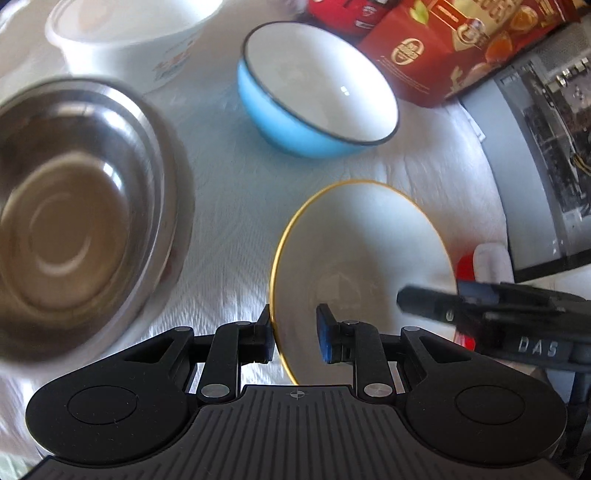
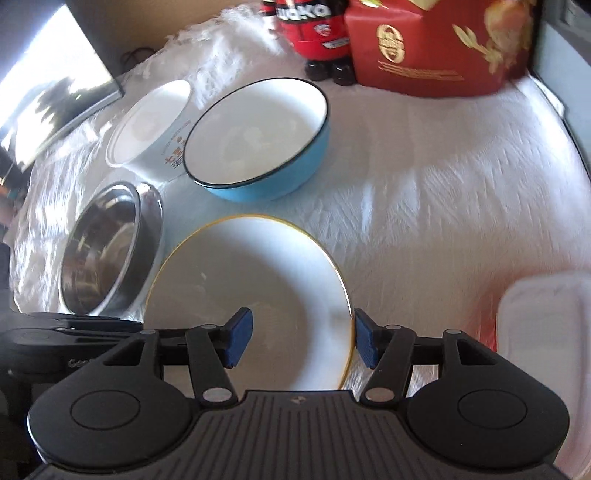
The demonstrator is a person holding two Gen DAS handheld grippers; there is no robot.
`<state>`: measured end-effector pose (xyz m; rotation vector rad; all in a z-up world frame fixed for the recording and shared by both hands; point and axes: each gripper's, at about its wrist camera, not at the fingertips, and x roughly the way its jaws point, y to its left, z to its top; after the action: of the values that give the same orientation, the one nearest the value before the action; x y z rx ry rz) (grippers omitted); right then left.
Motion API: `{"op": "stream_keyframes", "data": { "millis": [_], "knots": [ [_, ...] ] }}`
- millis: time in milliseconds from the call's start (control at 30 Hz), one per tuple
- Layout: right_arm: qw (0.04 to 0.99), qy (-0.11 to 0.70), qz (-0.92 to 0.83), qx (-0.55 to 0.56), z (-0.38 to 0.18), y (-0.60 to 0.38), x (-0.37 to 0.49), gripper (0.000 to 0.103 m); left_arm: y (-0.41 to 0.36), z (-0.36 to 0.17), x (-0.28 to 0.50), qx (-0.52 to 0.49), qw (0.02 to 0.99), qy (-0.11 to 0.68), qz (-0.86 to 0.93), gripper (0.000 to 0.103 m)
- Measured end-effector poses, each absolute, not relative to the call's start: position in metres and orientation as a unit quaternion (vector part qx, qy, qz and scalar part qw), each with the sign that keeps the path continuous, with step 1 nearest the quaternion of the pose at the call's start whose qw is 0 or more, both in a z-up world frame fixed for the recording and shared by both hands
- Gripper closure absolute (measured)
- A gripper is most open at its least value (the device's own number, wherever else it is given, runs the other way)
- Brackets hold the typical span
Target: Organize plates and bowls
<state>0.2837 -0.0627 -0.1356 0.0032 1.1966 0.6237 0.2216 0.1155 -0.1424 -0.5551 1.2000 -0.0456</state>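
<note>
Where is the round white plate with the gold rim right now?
The gold-rimmed white plate lies on the white cloth, nearest both cameras, in front of the blue bowl and right of the steel bowl.

White textured cloth (image 2: 424, 192) is covering the surface, w/ everything sitting on it. Gold-rimmed white plate (image 2: 258, 280) is lying near, centre. Steel bowl (image 2: 107, 251) is sitting just left of it. Blue bowl w/ white inside (image 2: 258, 140) is standing farther back; white printed bowl (image 2: 147, 122) is sitting just left of that, rims close. Red box (image 2: 436, 44) & dark bottles w/ red labels (image 2: 317, 33) are standing at far edge. White lidded container (image 2: 546, 332) is resting near right.
</note>
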Motion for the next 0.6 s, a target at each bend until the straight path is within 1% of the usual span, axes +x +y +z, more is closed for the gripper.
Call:
{"op": "stream_keyframes", "data": {
  "millis": [200,400,600],
  "knots": [
    [0.773,0.569,0.278,0.013,-0.145,-0.064,0.280,0.043,0.110,-0.141,0.228,-0.224,0.797,0.561,-0.031,0.078],
    [0.778,0.575,0.252,0.030,-0.149,-0.059,0.278,0.043,0.124,-0.134,0.222,-0.236,0.795,0.555,-0.060,0.079],
    [0.801,0.558,0.216,0.010,-0.142,-0.051,0.273,0.043,0.141,-0.121,0.215,-0.246,0.808,0.528,-0.080,0.079]
  ]
}}
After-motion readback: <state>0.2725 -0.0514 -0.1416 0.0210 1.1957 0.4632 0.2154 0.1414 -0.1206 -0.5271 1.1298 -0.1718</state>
